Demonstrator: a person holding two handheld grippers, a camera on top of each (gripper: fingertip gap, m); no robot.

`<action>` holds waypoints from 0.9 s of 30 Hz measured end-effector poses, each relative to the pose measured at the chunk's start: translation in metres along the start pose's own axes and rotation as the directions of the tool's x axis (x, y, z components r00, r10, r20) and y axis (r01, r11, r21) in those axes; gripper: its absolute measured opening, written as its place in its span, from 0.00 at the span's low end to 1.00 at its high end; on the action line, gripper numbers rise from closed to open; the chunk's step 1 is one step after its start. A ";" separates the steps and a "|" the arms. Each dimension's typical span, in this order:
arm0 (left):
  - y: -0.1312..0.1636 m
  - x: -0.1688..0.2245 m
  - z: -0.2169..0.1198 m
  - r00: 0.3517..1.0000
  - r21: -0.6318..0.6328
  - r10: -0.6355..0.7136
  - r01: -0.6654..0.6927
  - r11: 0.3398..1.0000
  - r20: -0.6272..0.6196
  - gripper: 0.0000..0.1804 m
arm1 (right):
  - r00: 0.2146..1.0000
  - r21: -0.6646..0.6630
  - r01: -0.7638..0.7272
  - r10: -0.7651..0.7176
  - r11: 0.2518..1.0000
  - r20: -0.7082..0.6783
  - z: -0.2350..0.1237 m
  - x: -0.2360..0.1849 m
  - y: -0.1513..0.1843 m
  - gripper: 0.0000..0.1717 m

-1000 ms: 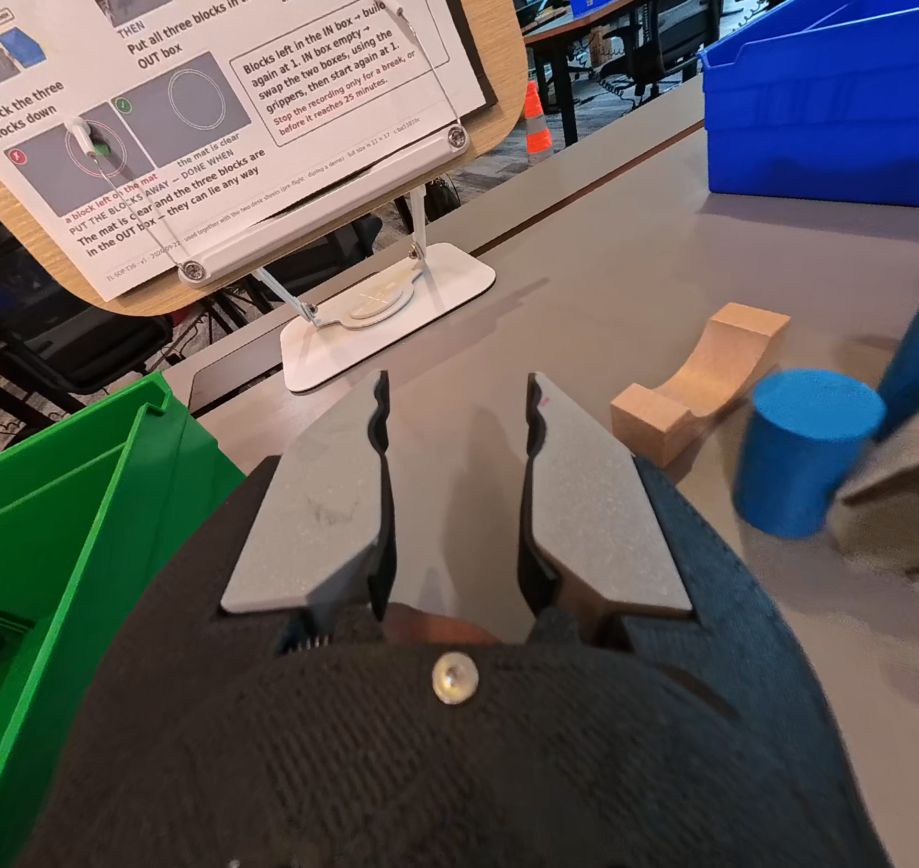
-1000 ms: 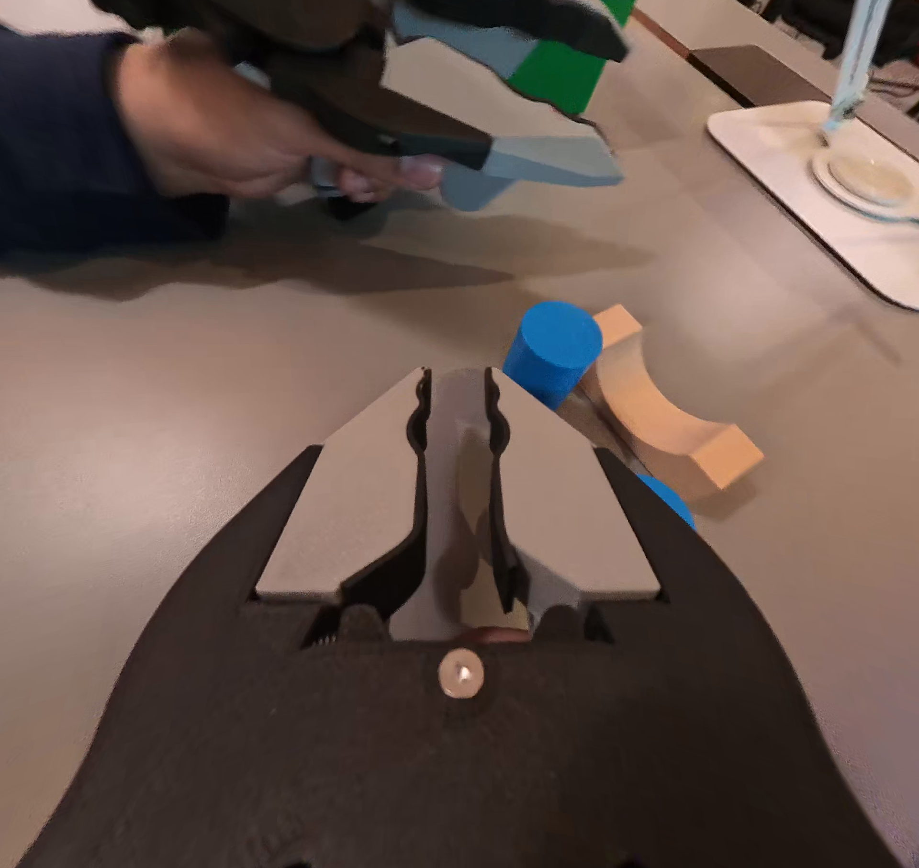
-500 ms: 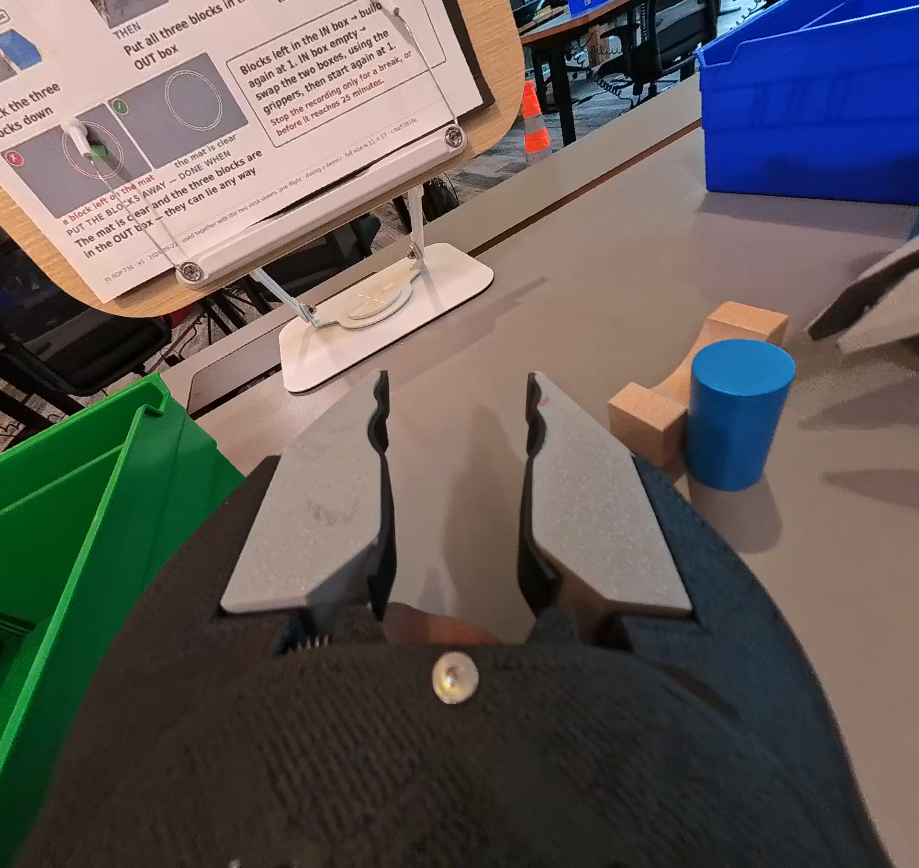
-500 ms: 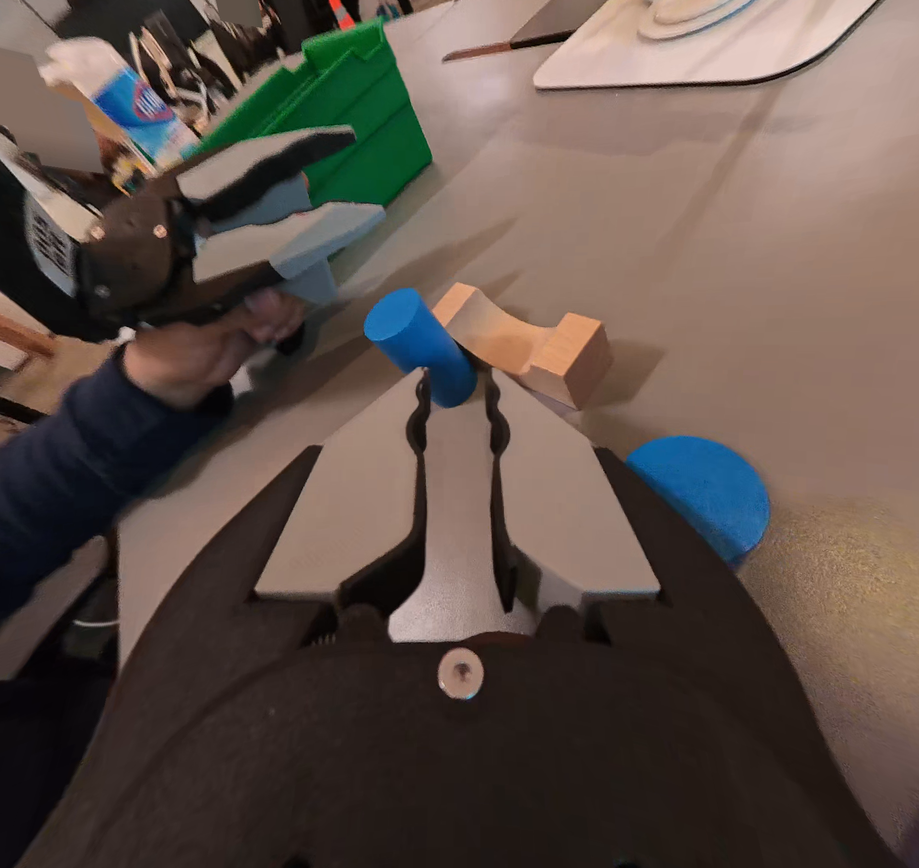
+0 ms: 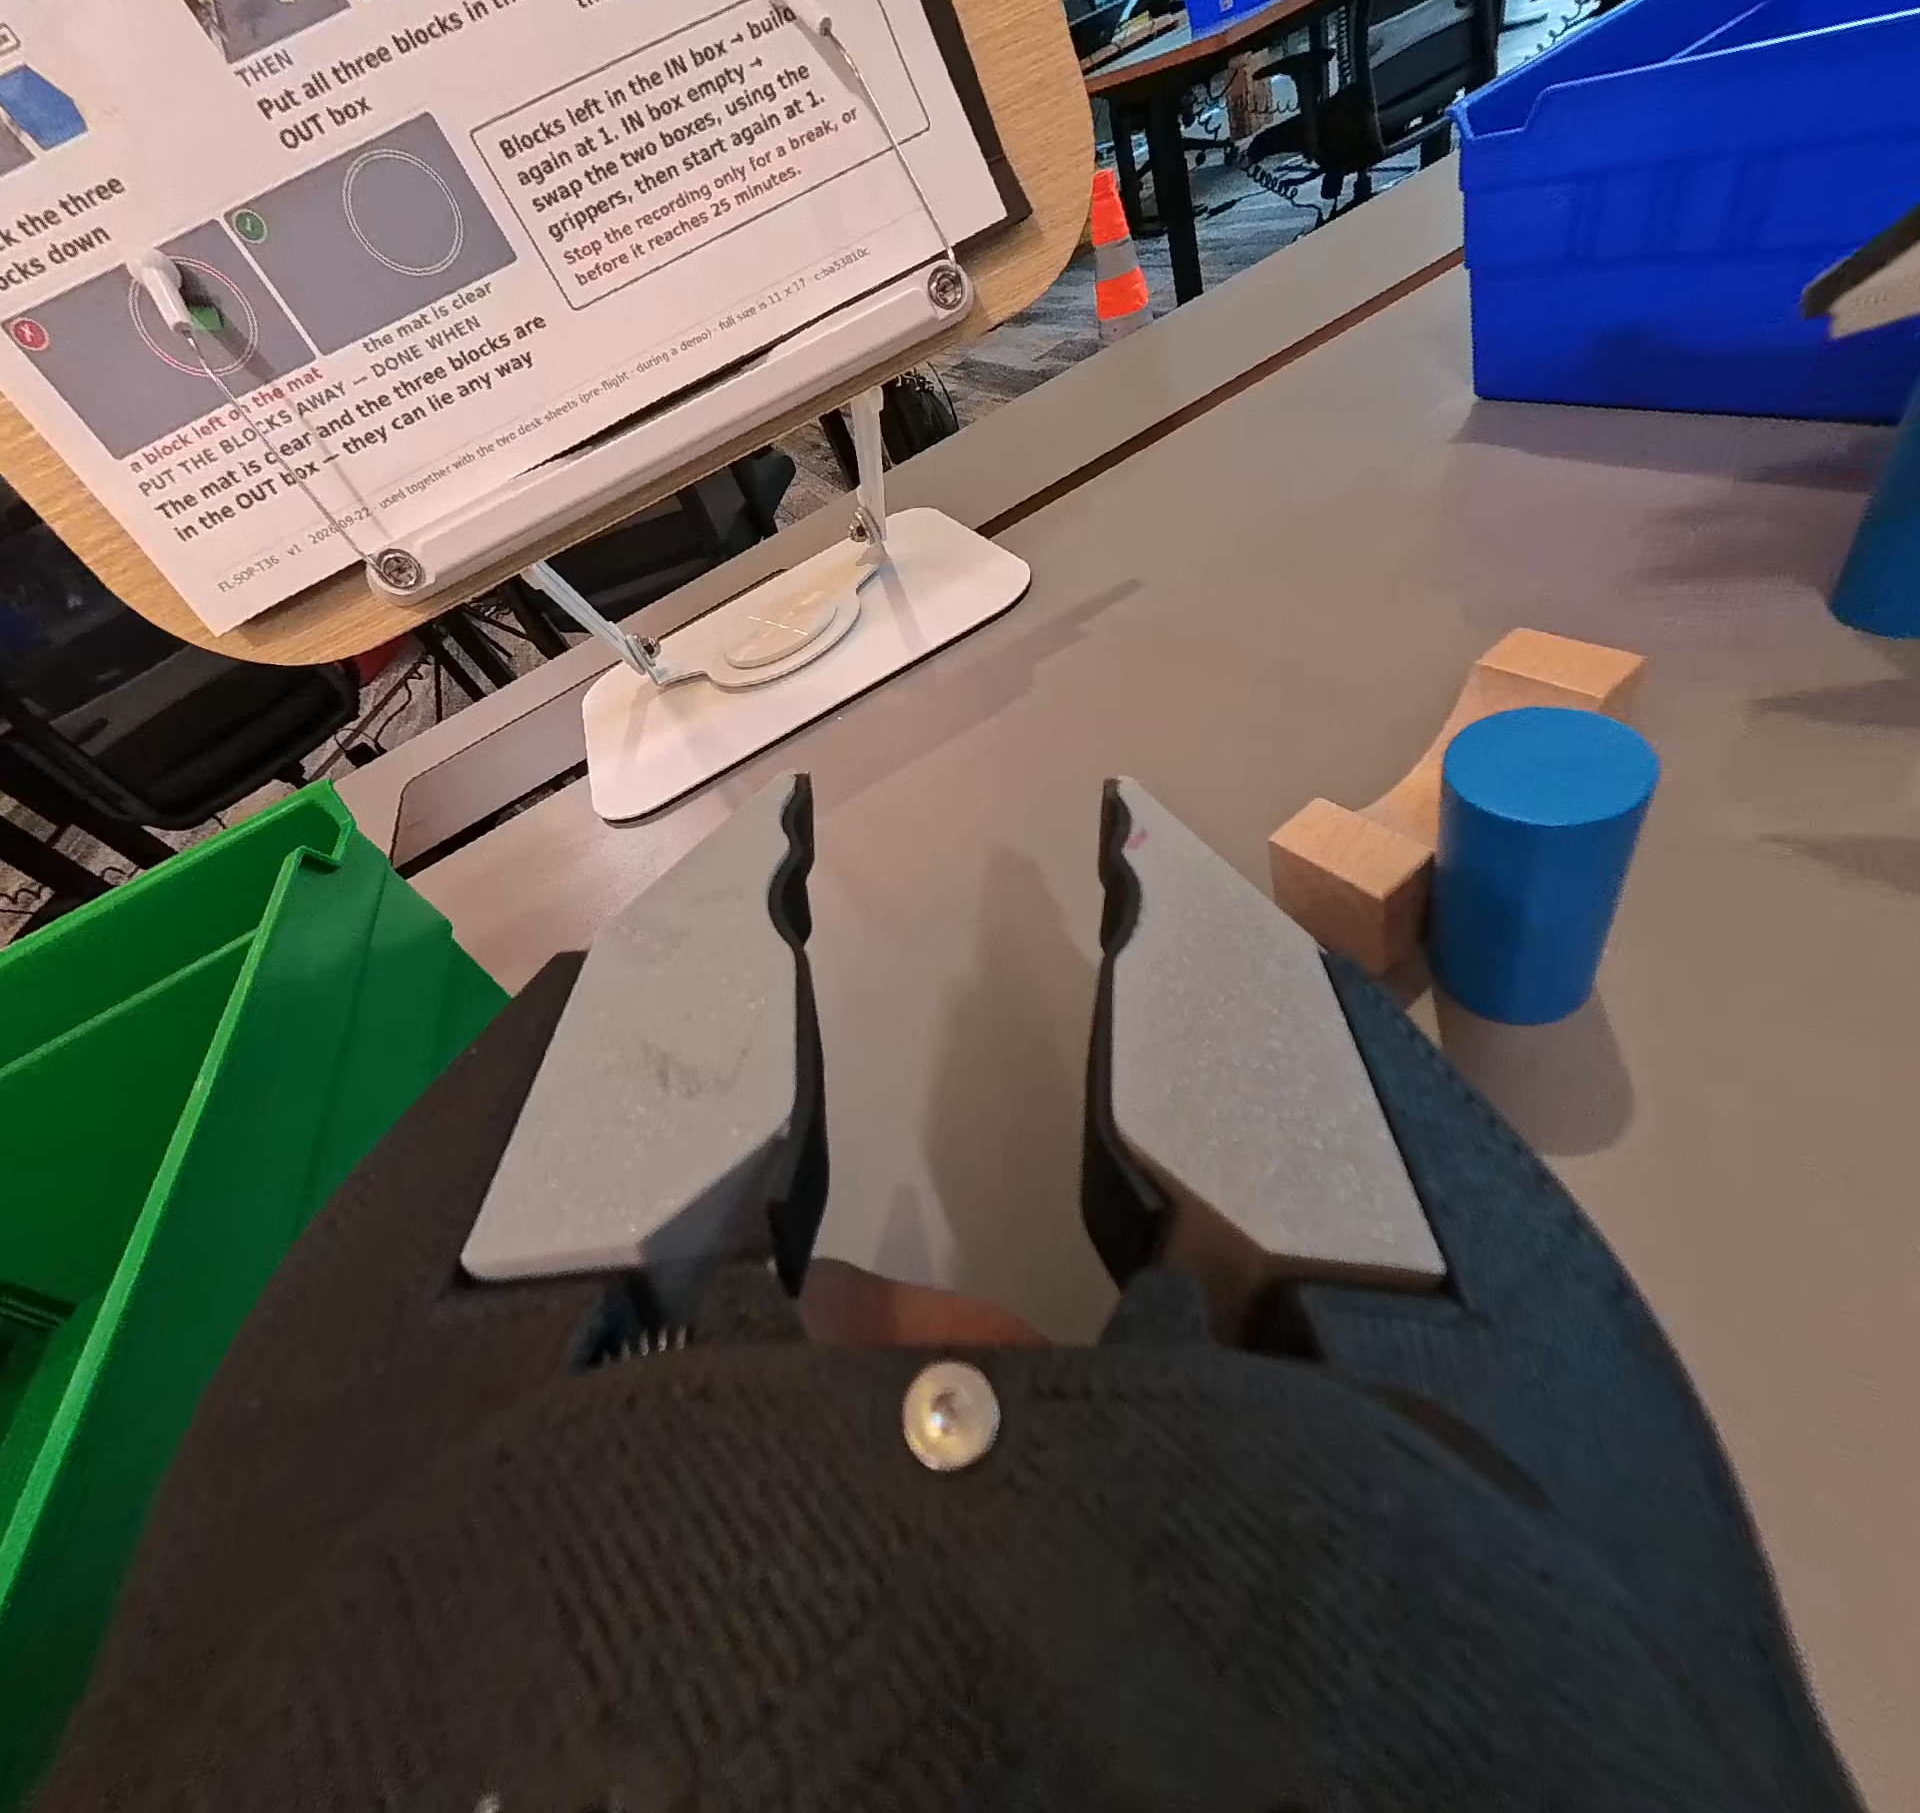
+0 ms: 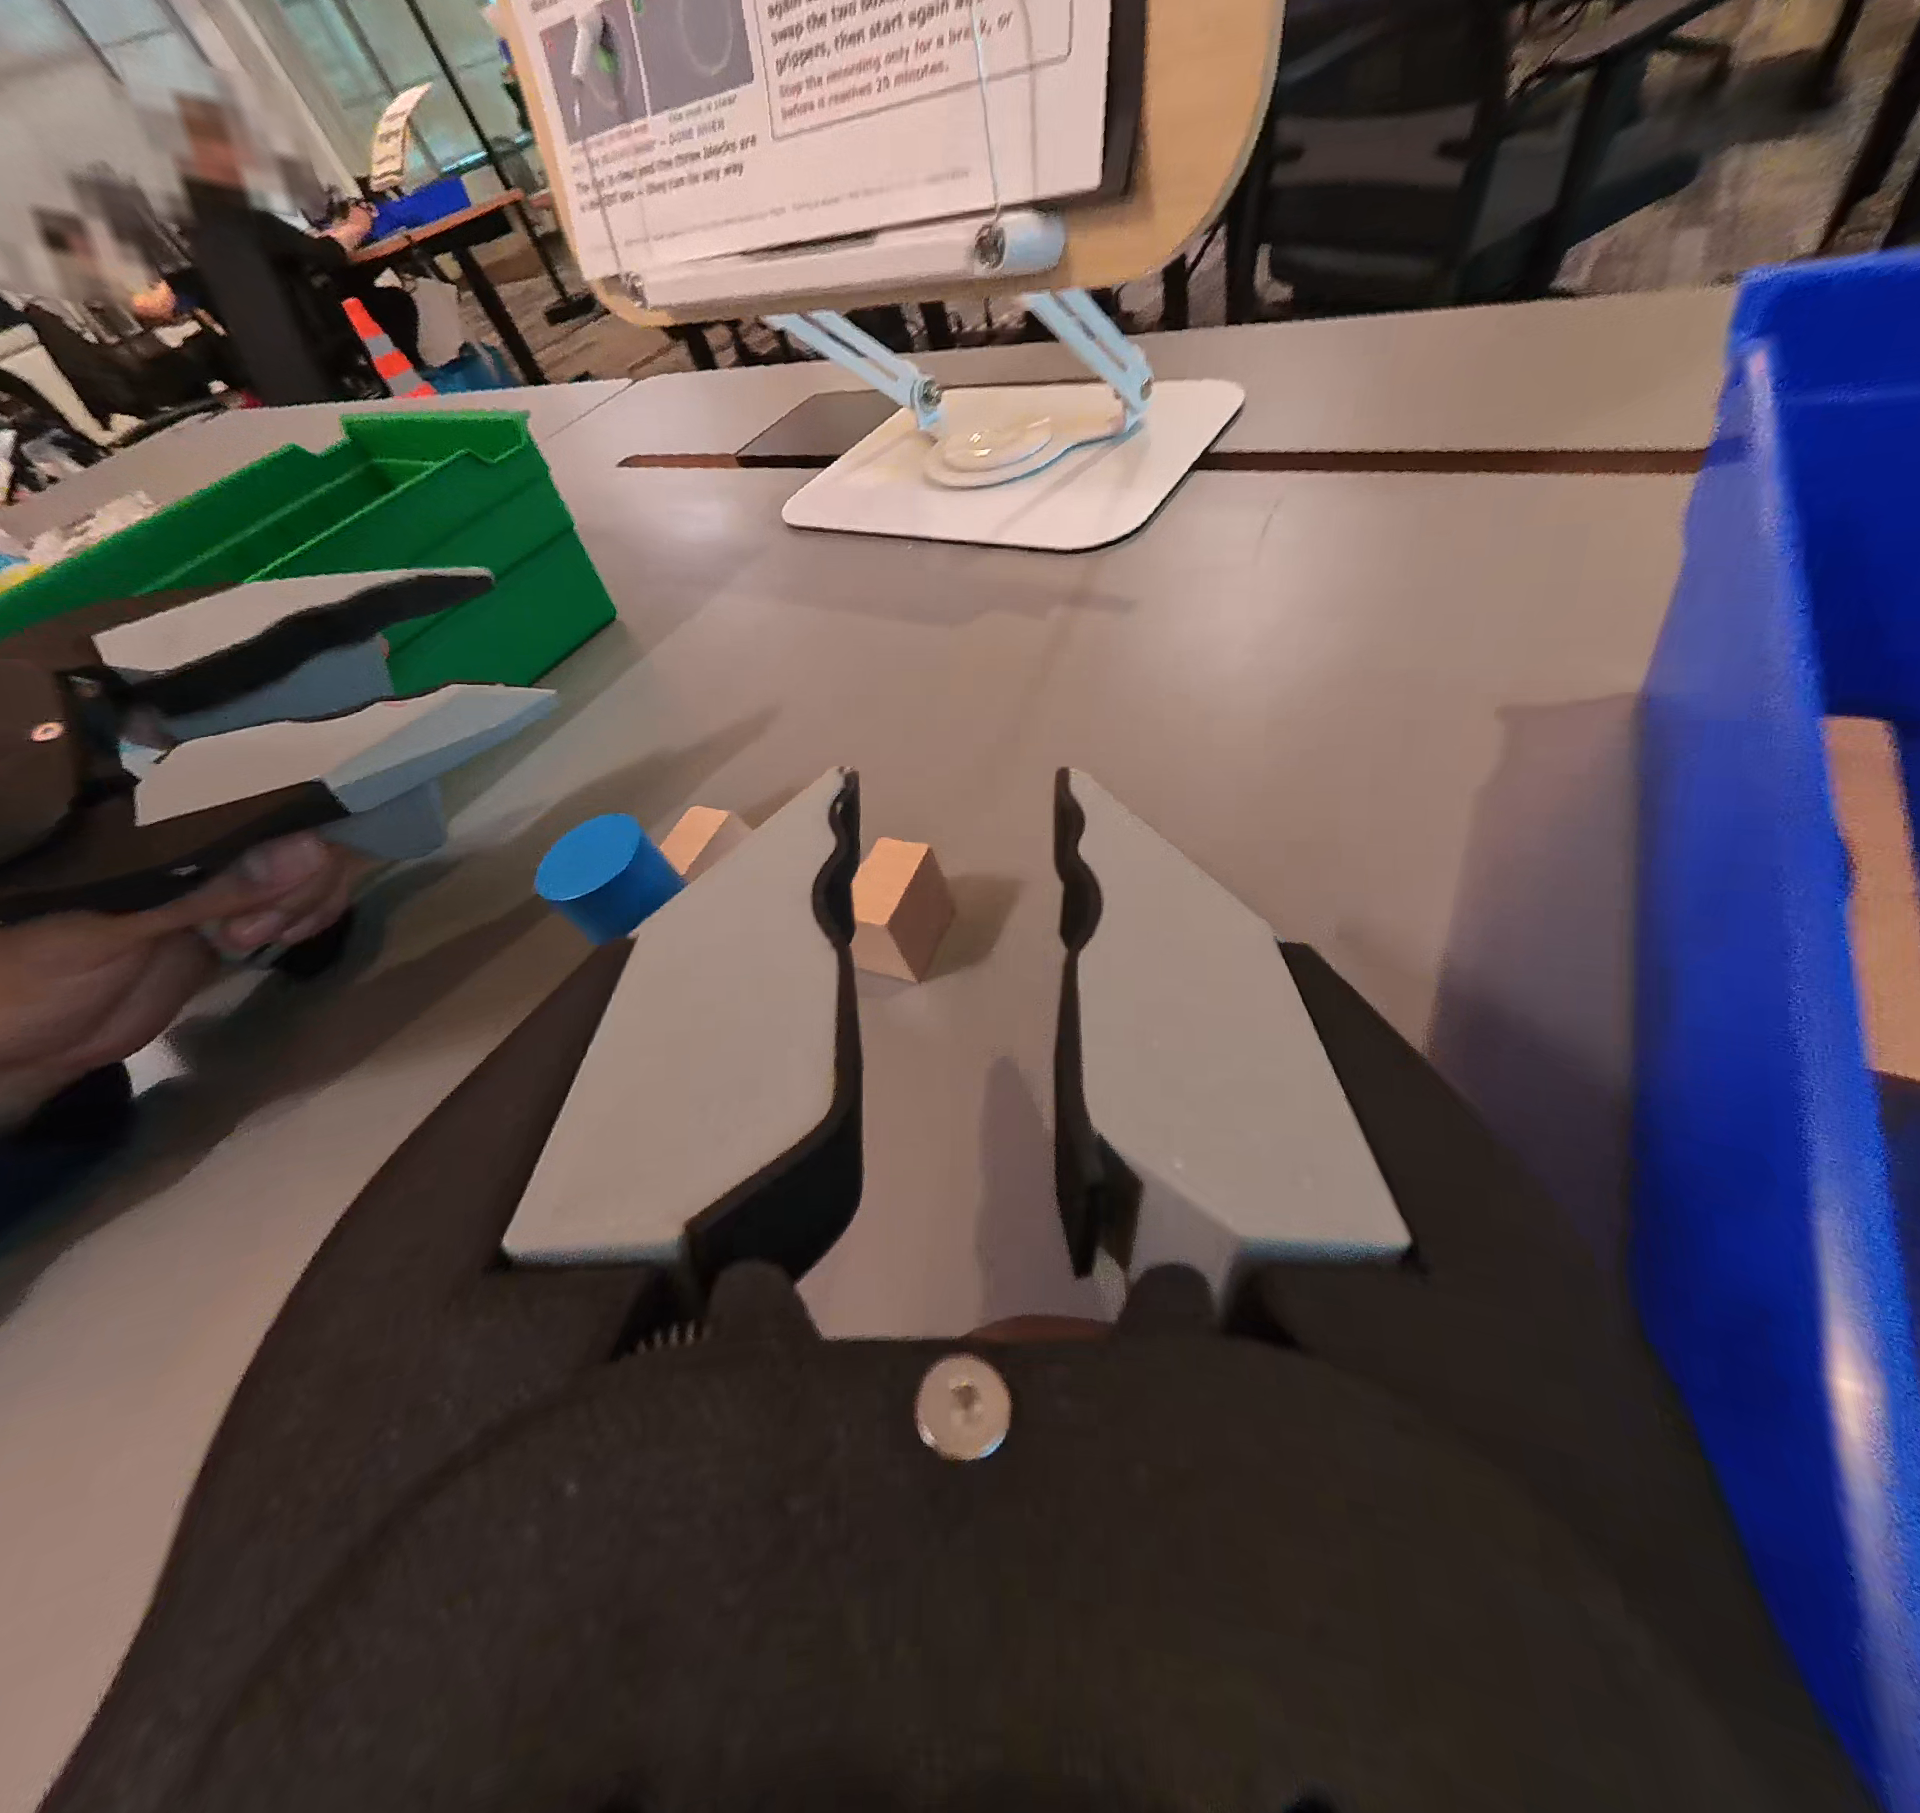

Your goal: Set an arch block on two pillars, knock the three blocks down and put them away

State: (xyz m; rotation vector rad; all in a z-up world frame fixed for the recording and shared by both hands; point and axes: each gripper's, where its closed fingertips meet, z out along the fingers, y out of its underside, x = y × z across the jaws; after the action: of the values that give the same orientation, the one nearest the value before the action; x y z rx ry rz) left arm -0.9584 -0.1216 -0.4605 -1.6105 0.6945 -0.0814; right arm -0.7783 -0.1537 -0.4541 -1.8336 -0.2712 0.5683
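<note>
Green bin (image 5: 156,1088) at far left, just left of left claw (image 5: 956,828); inside not visible. Sheet stand (image 5: 810,641) ahead of left claw, slightly left, on grey table (image 5: 1195,537). Left claw wide open, nothing between pads, only bare table in the gap; held above table, clear of all blocks. Arch (image 5: 1351,880) lying on its side just right of left claw's right finger (image 5: 1226,984), one end near, other end farther. Blue cylinder (image 5: 1538,859) upright, against near side of arch, right of it. Second blue piece (image 5: 1881,558) cut off at right edge, blurred; pose not readable. Blue bin (image 5: 1662,236) far right, beyond blocks.

Right wrist view: left claw seen at far left, sideways in a hand (image 6: 125,942), fingers apart. Cylinder left of right claw (image 6: 956,859), tilted in this view. Right claw partly open, gripping nothing; one arch end visible through the gap, close to left pad (image 6: 831,890), on table beyond the tips, contact not shown. Blue bin wall immediately right of right claw.
</note>
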 end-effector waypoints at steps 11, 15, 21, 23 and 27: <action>0.000 -0.001 0.000 1.000 -0.001 -0.007 0.007 1.000 0.002 0.30 | 0.869 0.006 0.174 -0.151 0.985 -0.471 -0.034 0.062 -0.019 0.14; 0.000 0.000 0.000 1.000 -0.002 -0.001 0.001 1.000 0.002 0.30 | 0.742 -0.196 0.254 -0.321 0.947 -0.589 -0.041 0.084 -0.004 0.00; 0.004 -0.002 -0.001 1.000 -0.030 -0.024 0.025 0.999 0.007 0.29 | 0.689 -0.308 0.256 -0.397 0.916 -0.607 -0.047 0.091 0.007 0.00; 0.006 -0.005 -0.001 0.999 -0.040 -0.047 0.047 0.998 0.013 0.29 | 0.677 -0.319 0.252 -0.402 0.914 -0.616 -0.051 0.092 0.009 0.00; 0.006 -0.005 -0.001 0.998 -0.043 -0.056 0.056 0.998 0.010 0.29 | 0.869 -0.288 0.208 -0.312 0.935 -0.385 -0.023 0.059 0.031 0.00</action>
State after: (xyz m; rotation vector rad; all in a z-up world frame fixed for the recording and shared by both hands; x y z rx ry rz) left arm -0.9652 -0.1202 -0.4645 -1.6709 0.6486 -0.1012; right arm -0.7189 -0.1561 -0.4921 -2.0549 -0.2947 -0.0681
